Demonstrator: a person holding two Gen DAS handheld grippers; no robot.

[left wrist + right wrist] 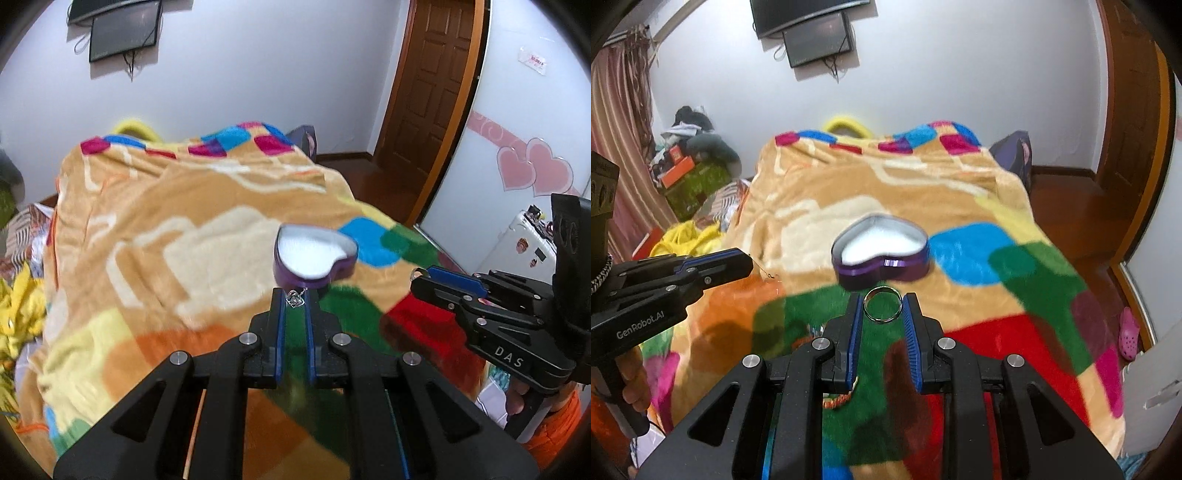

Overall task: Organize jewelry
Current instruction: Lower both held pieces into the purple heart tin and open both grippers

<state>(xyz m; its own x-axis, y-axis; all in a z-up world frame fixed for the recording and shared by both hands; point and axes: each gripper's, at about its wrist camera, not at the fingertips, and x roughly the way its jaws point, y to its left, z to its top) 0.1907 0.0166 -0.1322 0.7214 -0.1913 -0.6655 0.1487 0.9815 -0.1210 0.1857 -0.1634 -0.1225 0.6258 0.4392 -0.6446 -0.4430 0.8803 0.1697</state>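
Fleece, in loud patchwork colours, covers the bed (960,192) beneath me, and on that blanket (155,206) sits the purple heart-shaped tin (881,251), lid off, its white lining showing. It lies straight ahead of both my tools, just past their tips, the heart's point turned toward my right side.

My right gripper (884,306) pinches a silver ring (882,304) between the tips of its jaws, the hoop facing up and hanging just short of the tin's near wall. My left gripper (295,299) has its jaws drawn narrow on a small silver pendant (296,298) with a fine chain, likewise right at the tin's near edge.

Neither piece is inside yet. I judge both equally near: a short push forward over the rim, then release.
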